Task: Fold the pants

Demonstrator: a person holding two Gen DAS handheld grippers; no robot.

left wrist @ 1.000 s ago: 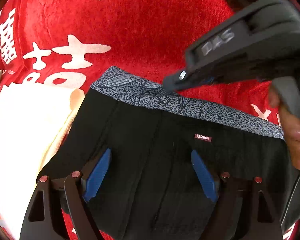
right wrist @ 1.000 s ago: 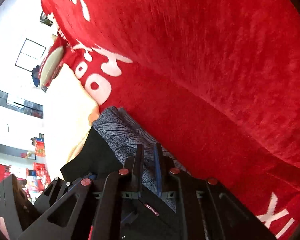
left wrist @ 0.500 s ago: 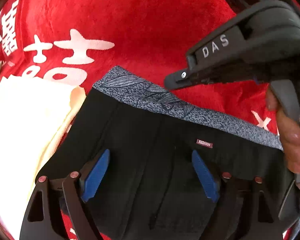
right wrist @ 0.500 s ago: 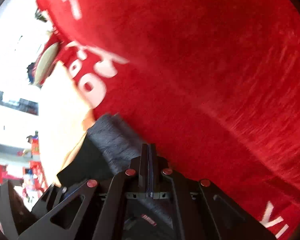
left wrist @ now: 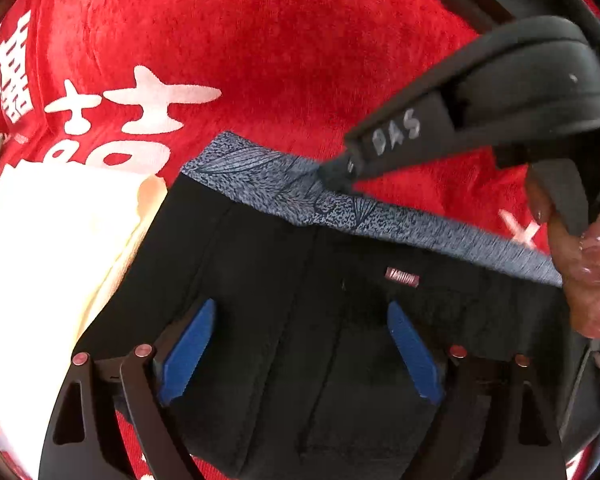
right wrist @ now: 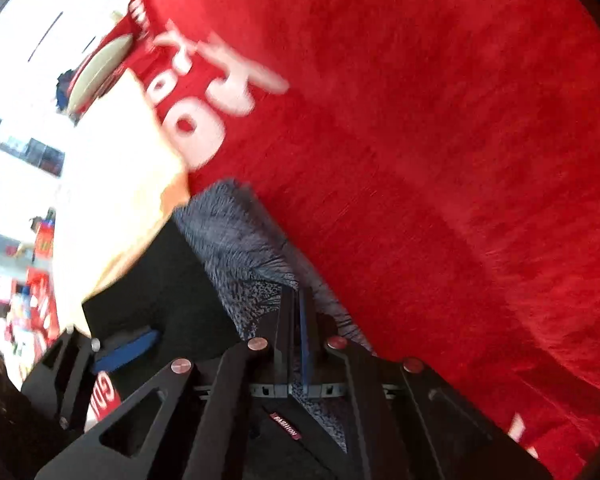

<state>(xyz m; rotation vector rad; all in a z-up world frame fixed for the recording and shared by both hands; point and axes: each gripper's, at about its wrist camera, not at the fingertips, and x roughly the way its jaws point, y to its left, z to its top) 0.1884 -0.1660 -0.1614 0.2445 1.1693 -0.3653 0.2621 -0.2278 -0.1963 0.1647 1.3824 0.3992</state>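
Red plush cloth with white characters [left wrist: 284,60] over the tabletop; bright room at far left. Black pants with grey patterned waistband [left wrist: 268,264] flat at near centre, beside pale cream fabric [left wrist: 56,248] on the left. Right gripper [right wrist: 298,320] clenched on waistband after closing. Left gripper [left wrist: 300,344] released, spread above black cloth. Risks: thin pinch slipping when lifted; single layer caught, leaving a skewed fold; cream fabric dragged along.

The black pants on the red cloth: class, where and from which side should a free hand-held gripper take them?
Probably the grey patterned waistband, at its free left corner, approached from above over the red cloth. That band lies flat, exposed at the pants edge.
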